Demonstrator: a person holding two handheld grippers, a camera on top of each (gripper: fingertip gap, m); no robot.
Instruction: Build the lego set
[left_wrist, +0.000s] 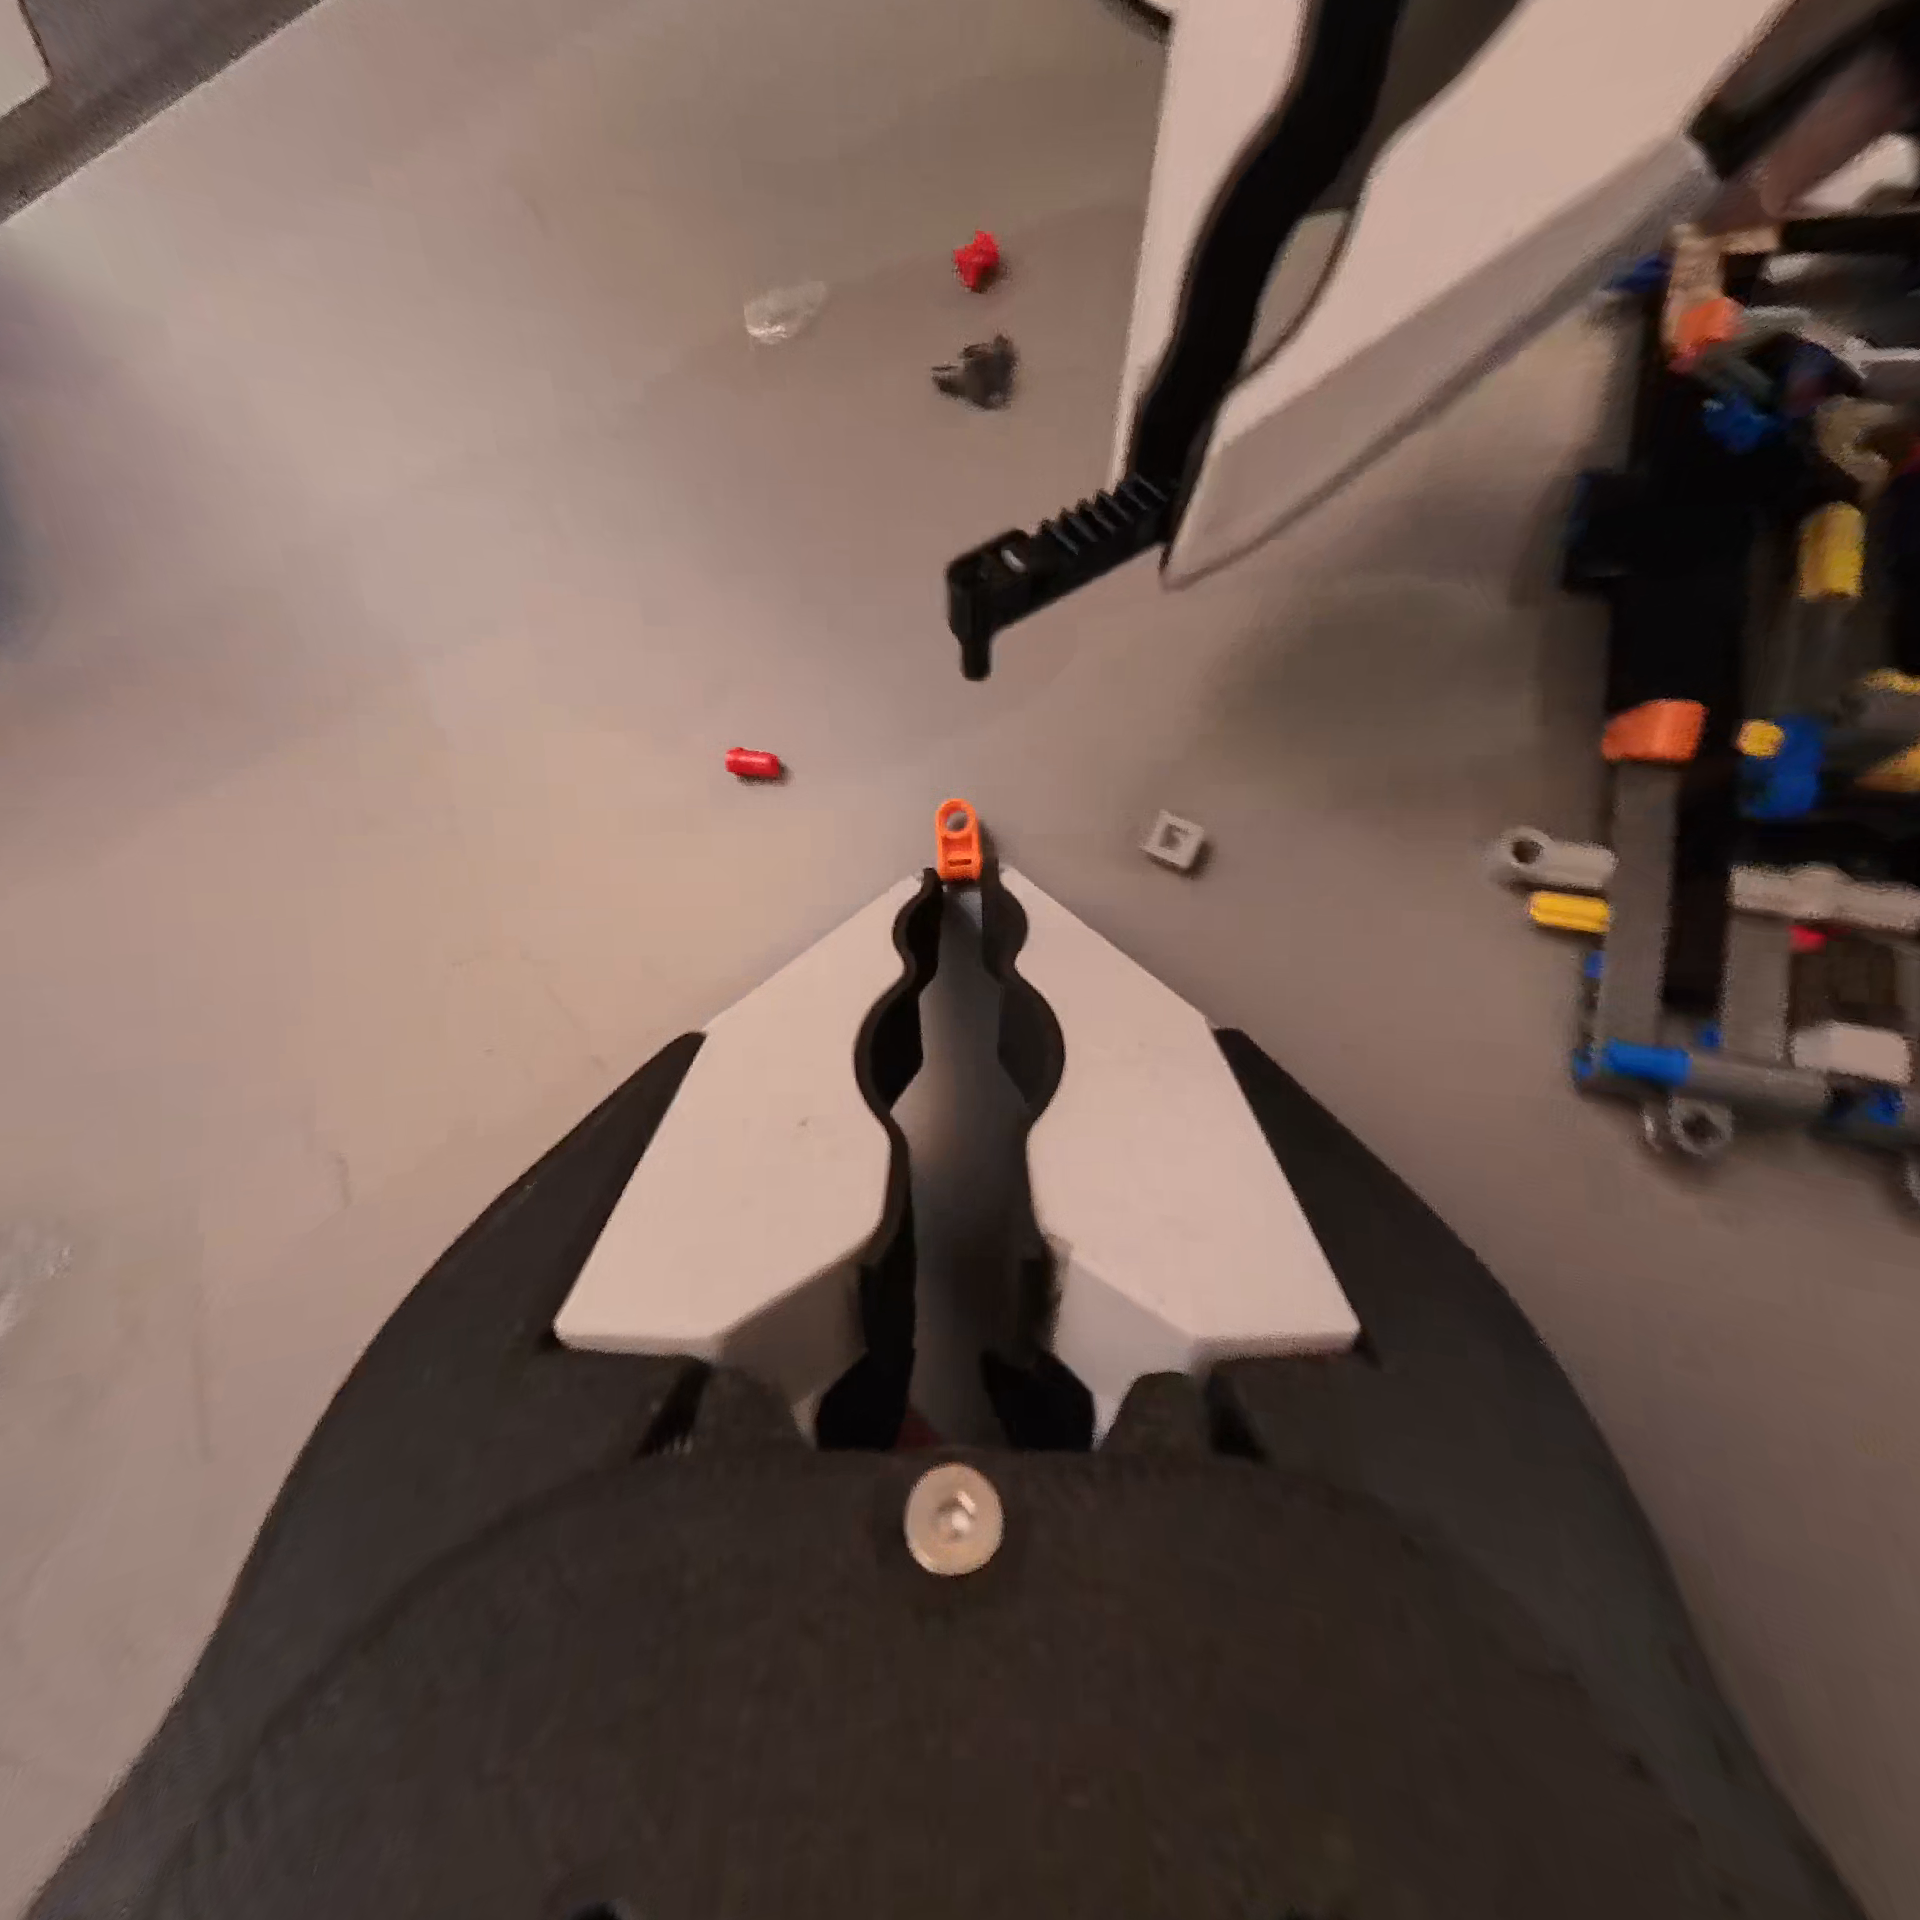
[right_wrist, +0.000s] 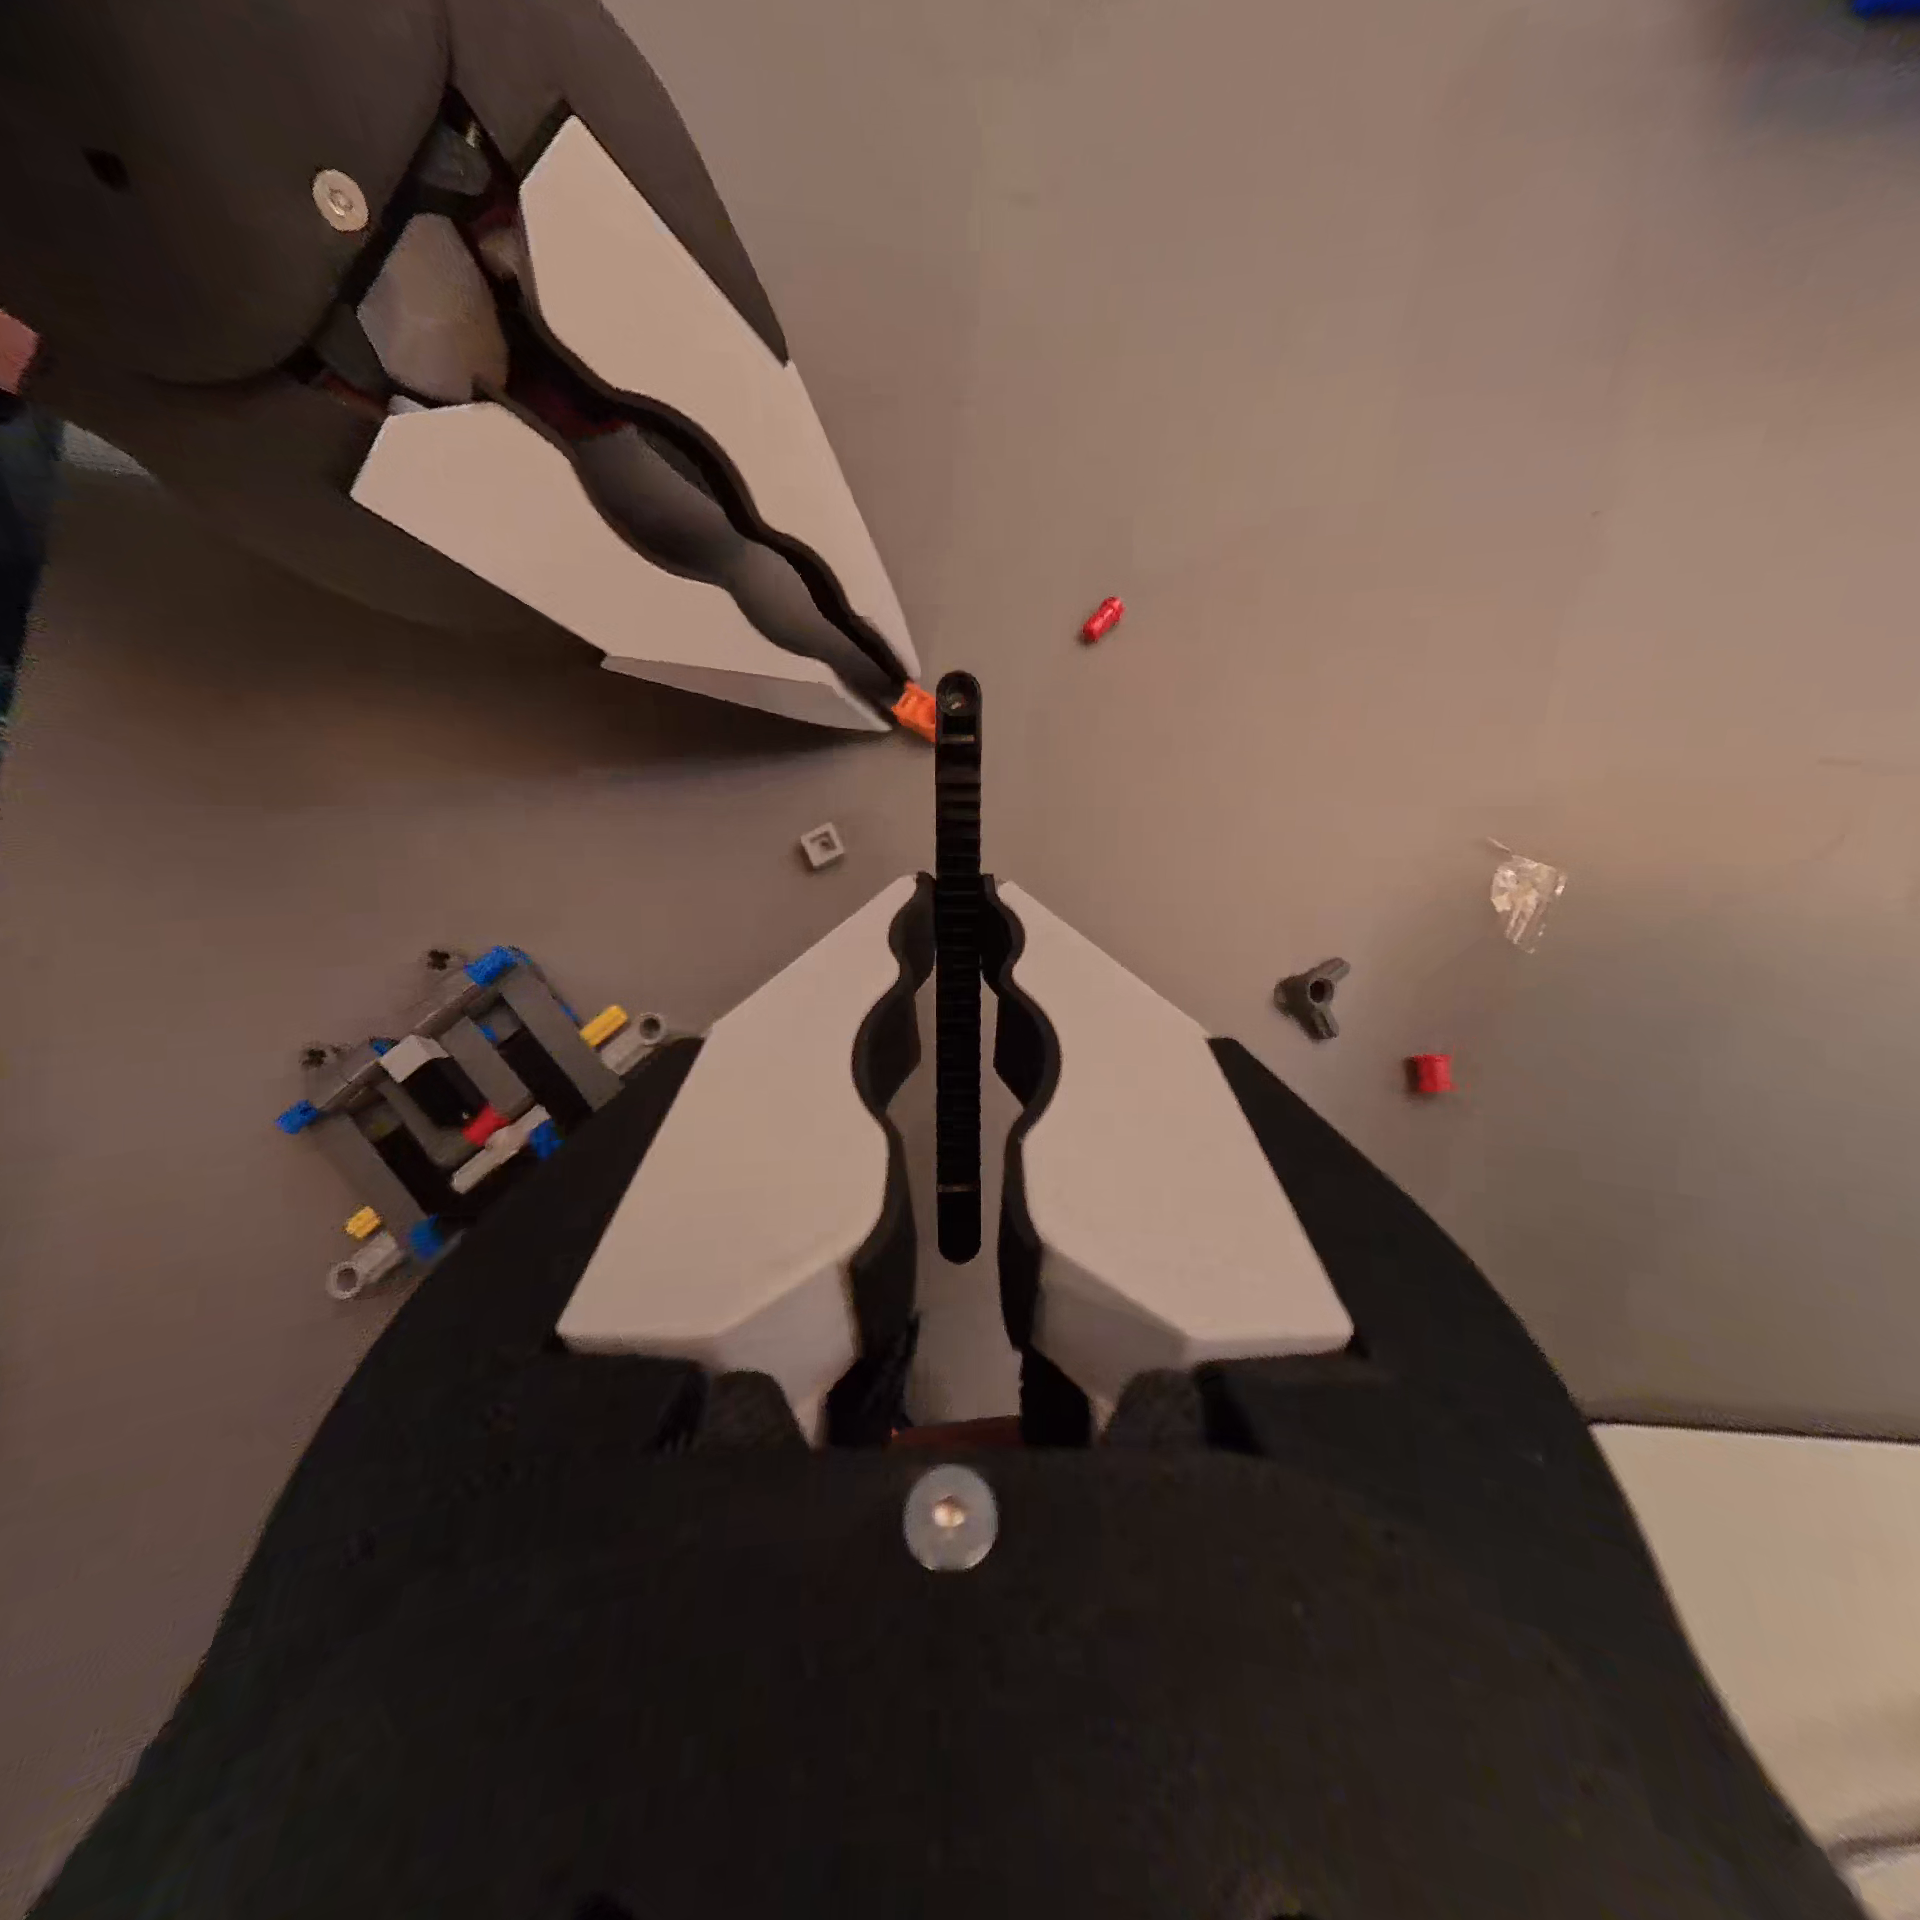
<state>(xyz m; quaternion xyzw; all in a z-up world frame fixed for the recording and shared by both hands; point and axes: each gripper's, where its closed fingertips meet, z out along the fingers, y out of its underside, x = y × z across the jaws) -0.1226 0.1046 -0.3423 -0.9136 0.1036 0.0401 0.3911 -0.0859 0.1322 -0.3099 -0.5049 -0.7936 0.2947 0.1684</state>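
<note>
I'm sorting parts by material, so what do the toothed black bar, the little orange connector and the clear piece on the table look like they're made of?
Long black toothed bar: apparently hard moulded plastic, satin sheen, crisp even teeth.
Small orange connector with a round hole: apparently glossy opaque plastic, uniform colour.
Small clear piece: transparent with bright glints, probably clear plastic; too blurred to be sure.
</note>
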